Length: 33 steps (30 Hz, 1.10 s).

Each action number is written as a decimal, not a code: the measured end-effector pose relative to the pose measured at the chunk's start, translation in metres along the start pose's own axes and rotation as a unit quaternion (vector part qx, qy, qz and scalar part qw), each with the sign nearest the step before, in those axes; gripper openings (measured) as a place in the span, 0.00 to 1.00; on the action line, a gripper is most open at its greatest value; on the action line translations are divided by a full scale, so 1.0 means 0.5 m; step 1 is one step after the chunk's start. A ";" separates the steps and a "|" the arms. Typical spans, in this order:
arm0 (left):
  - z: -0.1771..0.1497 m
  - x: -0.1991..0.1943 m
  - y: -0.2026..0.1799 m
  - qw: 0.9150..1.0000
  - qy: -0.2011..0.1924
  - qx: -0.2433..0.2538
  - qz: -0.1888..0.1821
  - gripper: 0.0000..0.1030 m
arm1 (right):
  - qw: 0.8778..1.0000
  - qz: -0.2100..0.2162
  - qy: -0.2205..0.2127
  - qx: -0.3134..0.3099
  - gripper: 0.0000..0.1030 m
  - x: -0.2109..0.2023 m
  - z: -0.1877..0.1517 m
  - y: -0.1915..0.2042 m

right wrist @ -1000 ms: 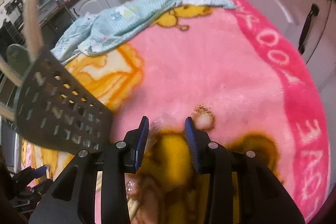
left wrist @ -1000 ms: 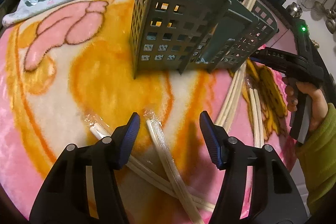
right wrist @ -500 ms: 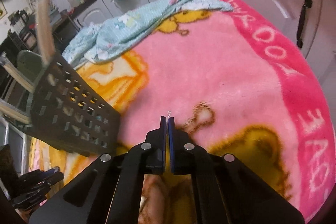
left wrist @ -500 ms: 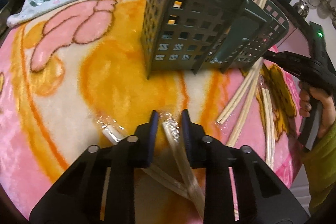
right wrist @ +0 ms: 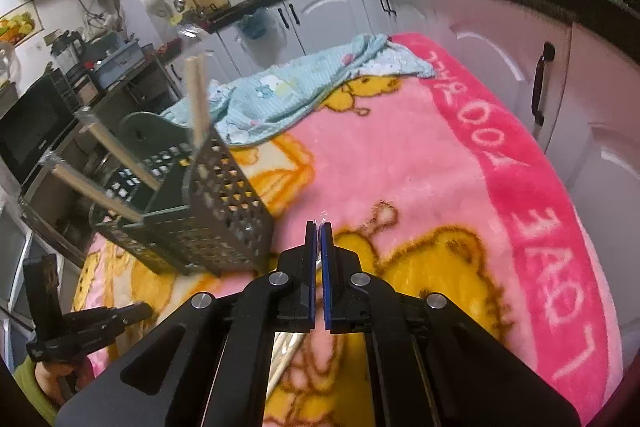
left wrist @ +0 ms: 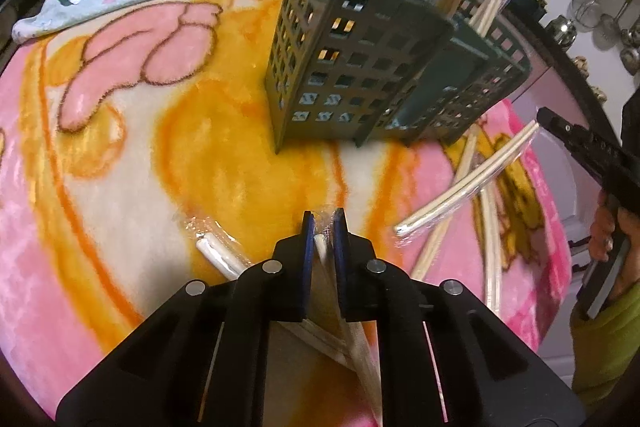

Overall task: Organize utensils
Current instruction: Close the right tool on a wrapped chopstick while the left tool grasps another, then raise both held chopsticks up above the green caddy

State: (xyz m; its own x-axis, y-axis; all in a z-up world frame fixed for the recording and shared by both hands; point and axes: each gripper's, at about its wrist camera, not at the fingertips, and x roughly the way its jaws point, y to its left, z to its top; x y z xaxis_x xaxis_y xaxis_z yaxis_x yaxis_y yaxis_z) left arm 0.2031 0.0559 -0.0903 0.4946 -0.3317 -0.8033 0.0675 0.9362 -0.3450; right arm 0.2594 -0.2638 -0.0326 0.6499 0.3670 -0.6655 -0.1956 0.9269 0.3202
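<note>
Only in the left wrist view was the left gripper [left wrist: 323, 227] seen, its fingers just closed on a wrapped chopstick pair [left wrist: 320, 241] before the utensil caddy [left wrist: 360, 67] on the blanket [left wrist: 120, 155]. Only in the right wrist view were the right gripper [right wrist: 319, 239], fingers clamped on a clear wrapper tip [right wrist: 322, 218], and inverted blanket lettering [right wrist: 544, 227], partly legible as "LOVE", shown.

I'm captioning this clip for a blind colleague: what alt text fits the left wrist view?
The left hand-held gripper is shut on a plastic-wrapped pair of chopsticks lying on a pink and orange blanket. Behind stands a grey utensil basket; more wrapped chopsticks lie right.
</note>
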 end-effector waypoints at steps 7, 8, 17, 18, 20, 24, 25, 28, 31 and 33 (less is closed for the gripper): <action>0.008 -0.048 -0.024 0.999 -0.028 -0.004 -0.021 0.05 | 0.999 0.015 -0.025 -0.030 0.02 -0.061 0.002 0.045; 0.010 -0.055 -0.025 0.999 -0.032 -0.005 -0.023 0.05 | 0.999 0.018 -0.029 -0.034 0.02 -0.071 0.003 0.052; 0.024 -0.104 -0.067 0.996 -0.075 0.005 -0.043 0.04 | 0.994 0.043 -0.056 -0.077 0.02 -0.126 0.013 0.119; 0.024 -0.106 -0.075 0.996 -0.080 0.007 -0.044 0.04 | 0.994 0.046 -0.060 -0.084 0.02 -0.132 0.014 0.130; 0.027 -0.118 -0.080 0.995 -0.089 0.009 -0.045 0.04 | 0.992 0.050 -0.063 -0.094 0.02 -0.140 0.014 0.144; 0.034 -0.137 -0.084 0.993 -0.103 0.011 -0.050 0.04 | 0.989 0.055 -0.070 -0.117 0.02 -0.155 0.014 0.174; 0.035 -0.143 -0.086 0.993 -0.107 0.011 -0.052 0.03 | 0.989 0.055 -0.072 -0.121 0.02 -0.158 0.014 0.178; 0.039 -0.157 -0.089 0.991 -0.117 0.012 -0.056 0.03 | 0.987 0.058 -0.074 -0.131 0.02 -0.167 0.011 0.194; 0.043 -0.171 -0.095 0.990 -0.127 0.016 -0.060 0.03 | 0.986 0.061 -0.075 -0.138 0.02 -0.172 0.008 0.206; 0.044 -0.179 -0.099 0.989 -0.131 0.017 -0.063 0.03 | 0.985 0.062 -0.075 -0.143 0.02 -0.175 0.006 0.213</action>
State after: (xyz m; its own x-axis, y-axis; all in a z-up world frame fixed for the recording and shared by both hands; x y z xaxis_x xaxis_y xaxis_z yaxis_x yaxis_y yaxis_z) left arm 0.1746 0.0418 0.0093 0.6881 -0.4078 -0.6002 0.1694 0.8946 -0.4136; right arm 0.1837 -0.1973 0.0617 0.7055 0.4830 -0.5186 -0.4652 0.8677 0.1753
